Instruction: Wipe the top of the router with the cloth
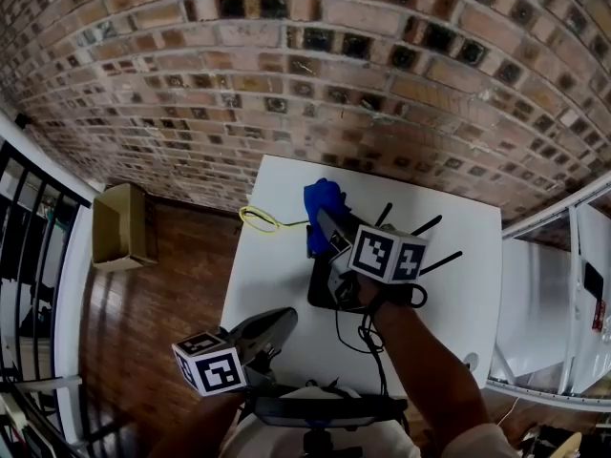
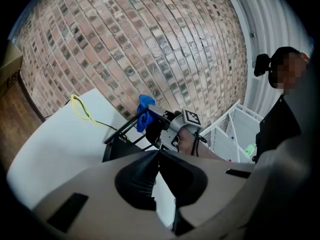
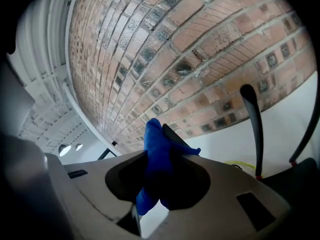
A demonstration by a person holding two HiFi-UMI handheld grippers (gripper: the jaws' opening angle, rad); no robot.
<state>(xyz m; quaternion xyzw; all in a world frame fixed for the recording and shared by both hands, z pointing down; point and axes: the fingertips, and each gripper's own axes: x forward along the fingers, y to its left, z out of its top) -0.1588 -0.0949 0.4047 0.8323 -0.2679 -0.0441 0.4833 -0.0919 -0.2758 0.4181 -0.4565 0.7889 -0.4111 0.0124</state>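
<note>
My right gripper (image 1: 325, 225) is clamped on the crumpled blue cloth (image 1: 321, 203), which bunches out of its jaws. The flat black router with raised antennas (image 1: 323, 289) sits on the white desk (image 1: 286, 184), just below the cloth and slightly back toward me. My left gripper (image 1: 277, 324) is closed on nothing, near the desk's front edge and farther from the router. I judge that lowering the right gripper and drawing it back will bring the cloth onto the router top.

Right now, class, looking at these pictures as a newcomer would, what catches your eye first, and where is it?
The bright blue cloth stands out, pinched in the right tongs at the black router on the white table. Next comes the yellow cable, looping near the table's far left edge below the brick wall.
</note>
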